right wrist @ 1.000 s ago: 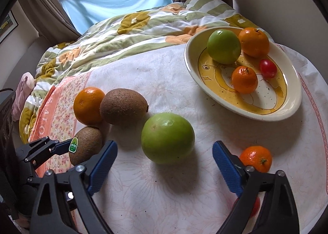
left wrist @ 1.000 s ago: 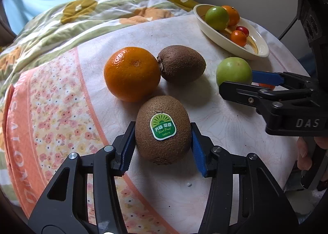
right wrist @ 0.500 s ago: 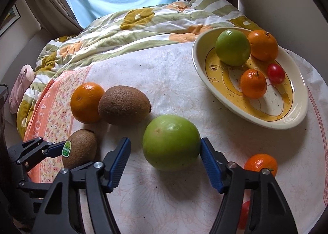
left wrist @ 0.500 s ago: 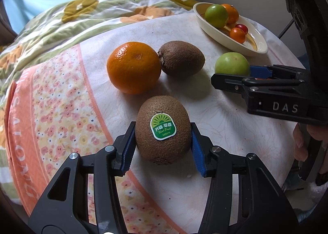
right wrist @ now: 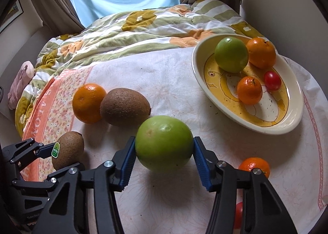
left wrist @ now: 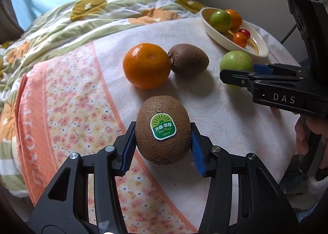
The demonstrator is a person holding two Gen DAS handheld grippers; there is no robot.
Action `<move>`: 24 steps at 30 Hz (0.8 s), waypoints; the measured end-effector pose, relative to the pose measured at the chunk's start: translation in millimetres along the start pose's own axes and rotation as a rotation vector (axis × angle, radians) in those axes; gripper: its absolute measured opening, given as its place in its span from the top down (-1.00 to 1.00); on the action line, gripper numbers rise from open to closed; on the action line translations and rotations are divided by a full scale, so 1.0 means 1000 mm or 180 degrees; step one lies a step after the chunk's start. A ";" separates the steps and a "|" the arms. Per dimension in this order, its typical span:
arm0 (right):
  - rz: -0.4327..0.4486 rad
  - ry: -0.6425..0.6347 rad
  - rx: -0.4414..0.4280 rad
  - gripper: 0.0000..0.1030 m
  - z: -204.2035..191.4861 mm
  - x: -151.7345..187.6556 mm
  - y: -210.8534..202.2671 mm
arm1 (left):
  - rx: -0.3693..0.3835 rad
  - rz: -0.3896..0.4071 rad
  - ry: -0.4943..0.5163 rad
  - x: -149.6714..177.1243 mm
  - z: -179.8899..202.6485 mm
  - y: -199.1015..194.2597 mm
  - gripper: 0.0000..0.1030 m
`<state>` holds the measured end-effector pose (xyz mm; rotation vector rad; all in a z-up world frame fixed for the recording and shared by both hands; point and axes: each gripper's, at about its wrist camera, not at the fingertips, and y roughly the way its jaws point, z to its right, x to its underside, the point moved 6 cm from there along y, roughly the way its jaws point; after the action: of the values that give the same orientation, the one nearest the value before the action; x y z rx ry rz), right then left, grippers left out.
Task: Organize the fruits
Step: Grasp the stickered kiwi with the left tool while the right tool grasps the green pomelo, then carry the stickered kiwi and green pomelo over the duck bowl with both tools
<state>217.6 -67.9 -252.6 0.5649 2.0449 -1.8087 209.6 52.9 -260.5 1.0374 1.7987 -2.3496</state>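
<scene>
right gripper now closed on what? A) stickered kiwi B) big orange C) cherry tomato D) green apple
D: in the right wrist view the right gripper has both blue pads against the green apple; the stickered kiwi sits in the left gripper.

I read four markings. First, on the stickered kiwi, near the desk's front edge, sits a green oval sticker: Chinese characters across the middle, "Kiwi Fruit" in script under them, and "GREEN" at the bottom. From the right wrist view I see the same sticker edge-on and cannot read it. Second, "DAS" stands in pale capitals on the black body of the right tool. Third, the body of the left tool carries small lettering beginning "DenRob"; the rest is cut off. Fourth, the orange band of the floral cloth shows large capitals reading "SATON" at the desk's left edge, partly folded away.
</scene>
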 end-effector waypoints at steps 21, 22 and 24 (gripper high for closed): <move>0.0339 -0.0093 -0.0338 0.03 0.020 -0.025 -0.108 | -0.0200 0.0481 -0.0084 -0.059 0.050 -0.097 -0.01; 0.0351 -0.0122 -0.0358 0.03 0.026 -0.027 -0.112 | -0.0216 0.0505 -0.0107 -0.063 0.056 -0.098 -0.01; 0.0358 -0.0180 -0.0396 0.03 0.039 -0.029 -0.119 | -0.0257 0.0530 -0.0161 -0.071 0.068 -0.099 -0.01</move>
<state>181.5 -120.8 -141.4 0.5745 2.0286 -1.6036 193.0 1.4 -131.5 1.0625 1.7027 -2.1692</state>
